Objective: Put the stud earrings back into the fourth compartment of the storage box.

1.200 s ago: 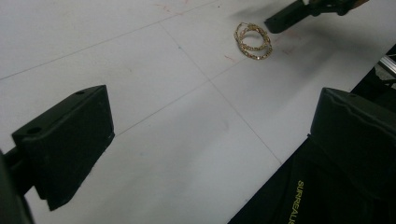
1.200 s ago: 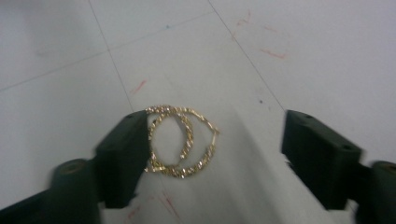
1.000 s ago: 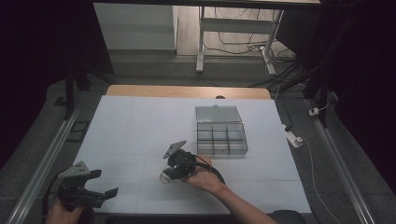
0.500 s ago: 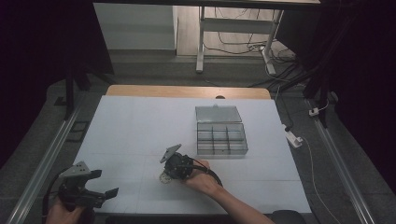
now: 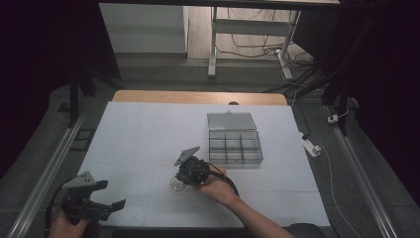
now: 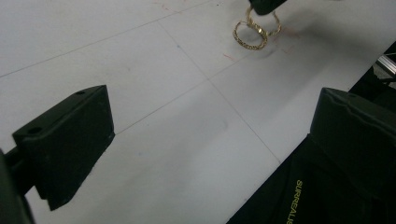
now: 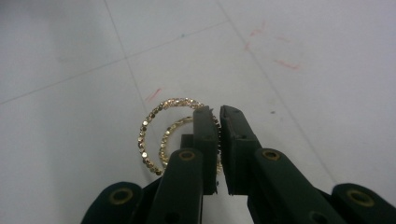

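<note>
The right tool (image 7: 219, 112) has just closed its jaws on the gold rings (image 7: 161, 135), which lie on the tabletop (image 5: 148, 129) at seven o'clock from the clear box (image 5: 235, 148). This looks like the pick-up; next comes a gentle lift toward a compartment. The right gripper view shows the pinch, blurred from above. The left tool (image 6: 210, 154) idles, released

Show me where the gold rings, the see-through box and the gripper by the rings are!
gold rings (image 7: 152, 135): right gripper view, on the beaded left rim of the bigger ring.
see-through box (image 5: 235, 147): high view, on its divided compartments.
right gripper (image 7: 219, 114): right gripper view, between its closed jaw tips.
</note>
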`<state>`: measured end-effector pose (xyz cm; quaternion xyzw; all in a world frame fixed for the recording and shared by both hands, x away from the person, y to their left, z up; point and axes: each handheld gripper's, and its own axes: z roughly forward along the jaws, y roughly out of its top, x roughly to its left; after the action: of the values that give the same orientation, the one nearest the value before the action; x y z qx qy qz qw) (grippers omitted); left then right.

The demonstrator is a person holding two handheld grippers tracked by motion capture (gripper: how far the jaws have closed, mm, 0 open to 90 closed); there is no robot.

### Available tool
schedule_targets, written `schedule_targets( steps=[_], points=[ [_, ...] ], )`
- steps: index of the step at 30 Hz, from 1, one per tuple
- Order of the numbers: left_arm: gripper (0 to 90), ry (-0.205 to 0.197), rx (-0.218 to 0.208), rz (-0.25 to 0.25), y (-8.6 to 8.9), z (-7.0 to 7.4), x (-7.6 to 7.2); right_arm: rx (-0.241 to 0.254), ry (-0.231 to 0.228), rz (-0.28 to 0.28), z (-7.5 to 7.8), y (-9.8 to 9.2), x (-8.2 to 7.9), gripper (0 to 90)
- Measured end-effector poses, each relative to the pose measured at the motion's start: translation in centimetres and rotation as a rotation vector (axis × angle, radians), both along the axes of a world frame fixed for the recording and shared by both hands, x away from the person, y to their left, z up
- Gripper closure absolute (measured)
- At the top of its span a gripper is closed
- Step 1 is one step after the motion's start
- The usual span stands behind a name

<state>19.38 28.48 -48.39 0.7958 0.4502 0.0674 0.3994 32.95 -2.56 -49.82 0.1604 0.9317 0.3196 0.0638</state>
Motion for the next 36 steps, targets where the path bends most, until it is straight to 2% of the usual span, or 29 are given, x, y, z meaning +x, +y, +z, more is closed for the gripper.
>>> schedule_targets(
  steps=[1,4,9,23,30,36],
  points=[
    [0.0,0.0,0.0,0.0,0.0,0.0,0.0,-0.006,-0.006,-0.007,0.3,-0.2,0.1,84.8],
    [0.0,0.0,0.0,0.0,0.0,0.0,0.0,0.019,-0.001,-0.021,0.8,-1.1,0.7,84.8],
    [0.0,0.0,0.001,-0.001,0.0,0.0,0.0,0.04,-0.001,-0.078,1.4,-2.7,1.8,84.8],
    [0.0,-0.001,0.002,-0.001,0.0,0.0,0.0,0.054,-0.027,-0.209,2.9,-6.4,4.2,84.8],
    [0.0,-0.001,0.001,-0.003,0.0,0.0,0.0,0.068,-0.033,-0.291,3.2,-8.7,5.7,84.8],
    [0.0,-0.002,0.001,-0.003,0.0,0.0,0.0,0.074,-0.037,-0.341,3.2,-9.9,6.5,84.8]
  ],
)
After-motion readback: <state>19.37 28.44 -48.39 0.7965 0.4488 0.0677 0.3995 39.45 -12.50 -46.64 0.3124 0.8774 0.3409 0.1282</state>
